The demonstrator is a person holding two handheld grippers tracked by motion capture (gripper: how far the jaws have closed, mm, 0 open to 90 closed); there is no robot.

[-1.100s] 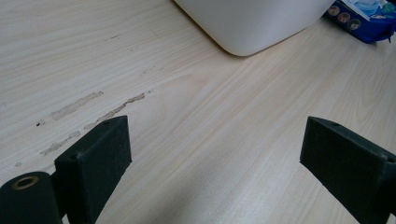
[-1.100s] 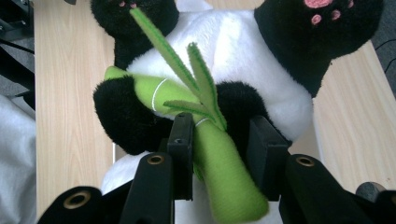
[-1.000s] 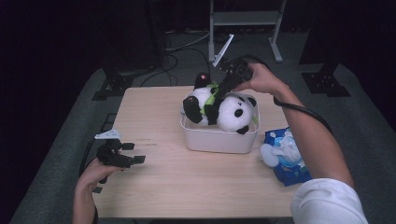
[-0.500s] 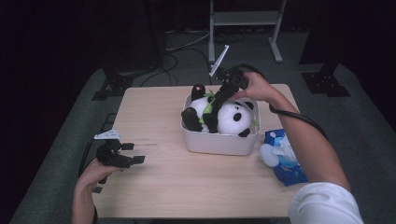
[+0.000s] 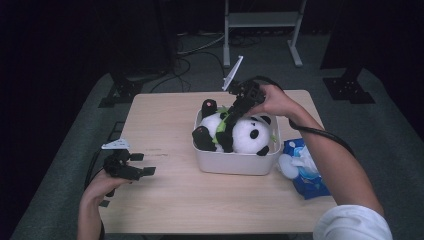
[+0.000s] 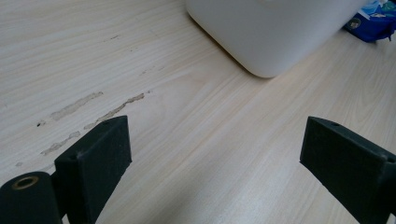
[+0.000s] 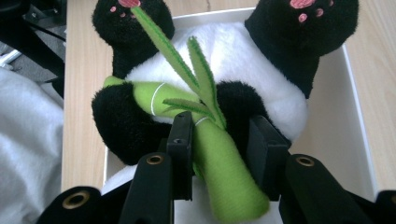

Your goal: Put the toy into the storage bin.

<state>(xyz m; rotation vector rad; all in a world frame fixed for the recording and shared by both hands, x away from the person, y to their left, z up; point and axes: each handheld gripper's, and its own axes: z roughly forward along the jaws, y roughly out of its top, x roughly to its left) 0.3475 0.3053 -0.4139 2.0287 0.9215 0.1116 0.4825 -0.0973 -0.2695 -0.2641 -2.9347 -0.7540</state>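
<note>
Dark room, grey carpeted floor (image 5: 75,150), 1 pale metal stand (image 5: 262,20) at the far side; 1 light wooden tabletop (image 5: 165,115) at centre.

Item 1: white rectangular plastic tub (image 5: 235,162), on the tabletop right of centre. In the left gripper view its rounded corner (image 6: 275,32) lies far ahead of the fingers.

Item 2: black-and-white plush panda toy (image 5: 240,132), lying on its back inside the tub, head to the right, 2 black feet with pink pads raised toward the far left. In the right gripper view it (image 7: 261,60) hugs a green felt bamboo stalk (image 7: 219,158) with thin green leaves.

Item 3: blue soft packet with a white plush piece (image 5: 305,170), on the tabletop just beside the tub's right wall.

Item 4: right gripper (image 5: 232,112), held in the person's right hand (image 5: 275,102), lowered onto the panda's belly. Its fingers (image 7: 181,149) stand at a middling gap on either side of the bamboo stalk; the left one touches it, while full pressure from both cannot be told.

Item 5: left gripper (image 5: 145,165), in the left hand (image 5: 100,185), near the left edge of the tabletop, well apart from the tub. Its fingers (image 6: 95,163) are spread wide over bare wood, holding nothing.
</note>
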